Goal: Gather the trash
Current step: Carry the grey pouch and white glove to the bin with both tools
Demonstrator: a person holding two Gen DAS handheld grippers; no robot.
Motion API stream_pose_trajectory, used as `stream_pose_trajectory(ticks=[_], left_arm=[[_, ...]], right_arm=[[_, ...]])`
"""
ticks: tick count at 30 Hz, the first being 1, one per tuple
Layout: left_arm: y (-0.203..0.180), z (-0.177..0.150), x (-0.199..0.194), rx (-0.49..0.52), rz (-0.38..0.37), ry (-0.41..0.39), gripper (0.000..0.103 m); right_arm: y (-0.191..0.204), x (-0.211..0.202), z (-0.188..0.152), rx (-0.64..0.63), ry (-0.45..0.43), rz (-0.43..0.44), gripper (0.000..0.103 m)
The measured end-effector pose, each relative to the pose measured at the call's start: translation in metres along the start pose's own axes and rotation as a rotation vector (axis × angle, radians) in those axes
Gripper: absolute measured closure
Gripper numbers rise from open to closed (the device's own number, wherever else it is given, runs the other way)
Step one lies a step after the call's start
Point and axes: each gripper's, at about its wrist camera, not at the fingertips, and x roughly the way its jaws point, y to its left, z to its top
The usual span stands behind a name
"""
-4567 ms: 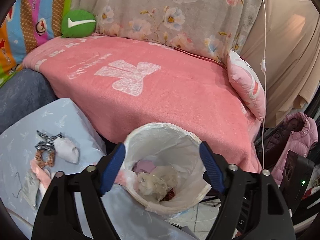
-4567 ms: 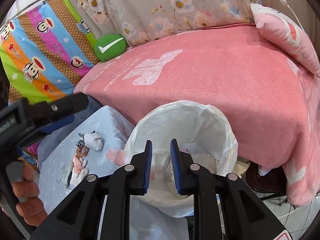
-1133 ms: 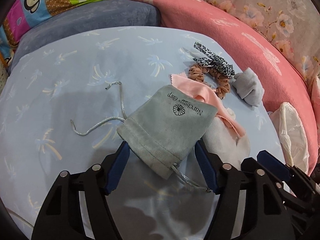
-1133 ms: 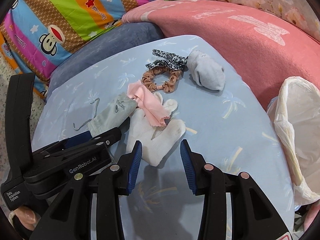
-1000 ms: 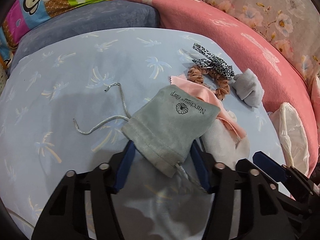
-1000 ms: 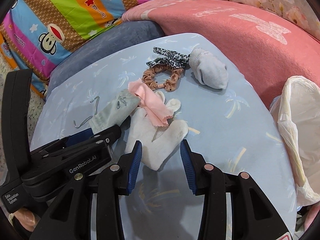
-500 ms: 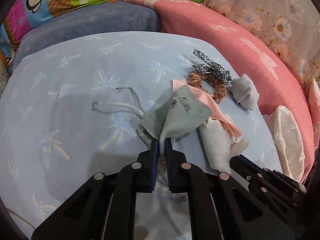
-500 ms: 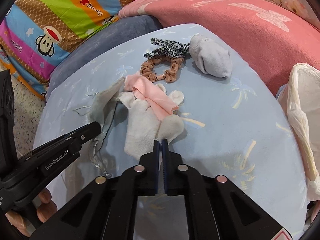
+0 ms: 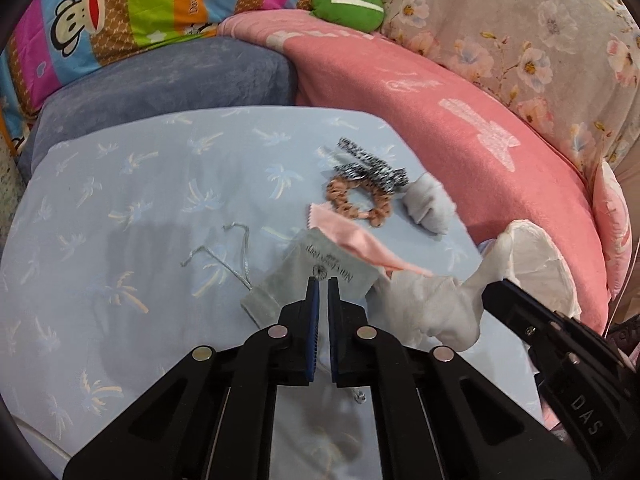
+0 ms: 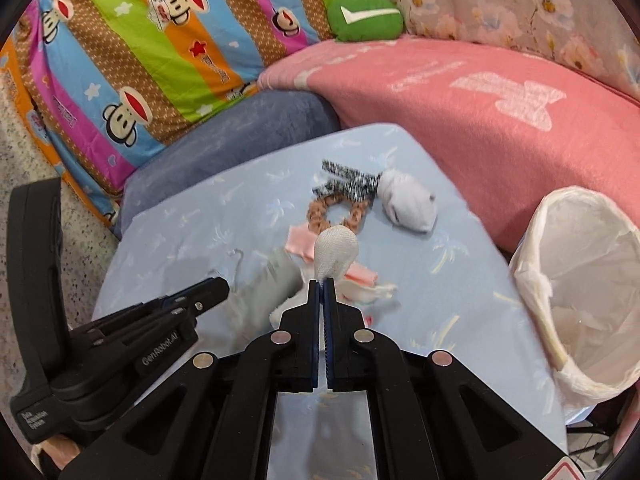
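At lower centre of each view, the left gripper (image 9: 323,280) pinches the grey pouch (image 9: 316,276) and the right gripper (image 10: 323,282) pinches the white sock (image 10: 335,256), raised for the lined bin (image 10: 580,280) at right.

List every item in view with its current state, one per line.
left gripper: shut on grey pouch, lifting it.
right gripper: shut on white sock, raised.
pink cloth: draped, partly lifted.
balled sock: lying on table.
brown scrunchie: lying flat.
bin: open, bag-lined.
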Motion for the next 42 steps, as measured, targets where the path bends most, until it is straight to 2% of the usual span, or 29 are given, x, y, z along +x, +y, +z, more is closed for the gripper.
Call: stream_pose_trajectory(ticks=[8,11,14,16,17,18,19,23,29,32,34,36,38,42], left_arm=[[-0.029,0.006,-0.024,0.043,-0.022,-0.066,0.099],[-0.029,0.004,-0.022,0.04,-0.018,-0.067,0.098],[-0.021,-0.002,-0.011,0.038,0.002,-0.027,0.094],[-0.014,-0.008,-0.005,0.031,0.029,-0.005,0.072],[-0.01,-0.011,-0.001,0.026,0.047,0.004,0.048],[-0.005,-0.014,0.003,0.018,0.066,0.005,0.037],[-0.001,-0.017,0.007,0.008,0.088,0.004,0.036],[0.009,-0.023,0.03,-0.025,0.088,0.074,0.036],[0.003,-0.027,0.052,-0.008,0.072,0.125,0.037],[0.002,-0.031,0.061,-0.009,0.077,0.16,0.048],[-0.001,-0.033,0.06,0.014,0.097,0.145,0.055],[-0.003,-0.034,0.059,0.026,0.101,0.143,0.073],[-0.002,-0.033,0.059,0.016,0.081,0.155,0.086],[-0.004,-0.032,0.049,0.016,0.068,0.14,0.092]], right_arm=[[-0.016,-0.051,0.015,0.027,-0.104,-0.014,0.101],[-0.024,-0.064,0.018,0.039,-0.125,-0.022,0.101],[-0.032,-0.07,0.018,0.057,-0.135,-0.023,0.101],[-0.035,-0.07,0.015,0.072,-0.136,-0.021,0.101],[-0.036,-0.07,0.015,0.077,-0.136,-0.018,0.101],[-0.037,-0.069,0.014,0.081,-0.135,-0.015,0.101],[-0.036,-0.068,0.014,0.082,-0.133,-0.012,0.101],[-0.035,-0.055,0.012,0.087,-0.111,-0.001,0.101],[-0.035,-0.032,0.007,0.092,-0.068,0.001,0.101],[-0.036,-0.026,0.006,0.091,-0.055,-0.002,0.101],[-0.036,-0.024,0.004,0.092,-0.05,-0.003,0.101],[-0.036,-0.022,0.004,0.094,-0.047,-0.004,0.101],[-0.036,-0.023,0.003,0.093,-0.046,-0.004,0.101],[-0.037,-0.028,0.003,0.093,-0.053,-0.008,0.101]])
